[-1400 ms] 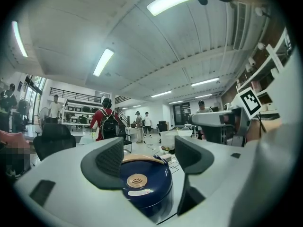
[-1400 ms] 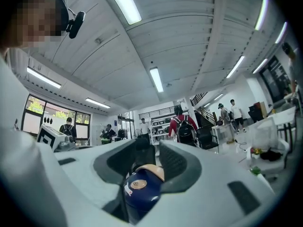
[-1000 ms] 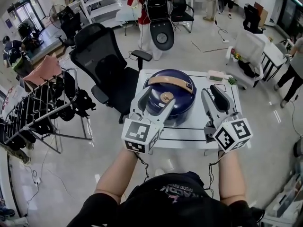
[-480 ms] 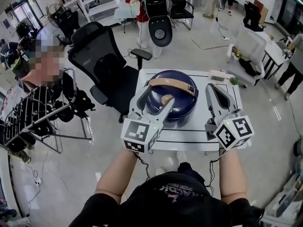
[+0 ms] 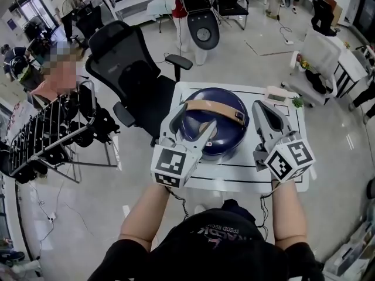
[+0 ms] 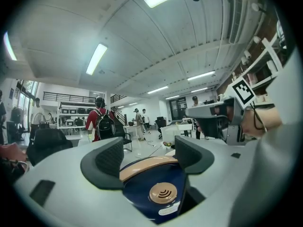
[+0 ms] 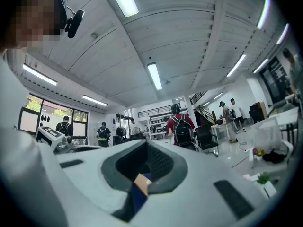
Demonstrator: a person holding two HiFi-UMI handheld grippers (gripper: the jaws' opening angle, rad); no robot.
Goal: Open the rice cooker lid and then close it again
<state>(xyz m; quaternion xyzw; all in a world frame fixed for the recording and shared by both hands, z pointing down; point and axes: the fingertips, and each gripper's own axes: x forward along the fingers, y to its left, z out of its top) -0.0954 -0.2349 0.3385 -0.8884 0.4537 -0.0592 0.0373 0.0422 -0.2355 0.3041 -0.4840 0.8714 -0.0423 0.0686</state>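
The dark blue rice cooker (image 5: 218, 134) with its tan handle (image 5: 208, 106) stands on the white table (image 5: 234, 171), lid down. My left gripper (image 5: 195, 122) is open over the cooker's near left side. In the left gripper view, the left gripper (image 6: 151, 154) frames the blue lid (image 6: 142, 193), the round tan button (image 6: 163, 193) and the tan handle (image 6: 144, 165), and its pads touch none of them. My right gripper (image 5: 262, 106) is shut just right of the cooker with nothing in it. In its own view, the right gripper (image 7: 147, 163) shows only a blue and tan sliver of the cooker (image 7: 140, 186) behind the closed jaws.
A small white device (image 5: 275, 92) and a little green plant (image 5: 297, 102) sit at the table's far right corner. A black office chair (image 5: 126, 69) stands left of the table, a rack of dark bags (image 5: 53, 133) further left. People stand in the background.
The right gripper's jaws have closed from wide open. Both grippers have slid forward along the cooker, the left one further over the lid.
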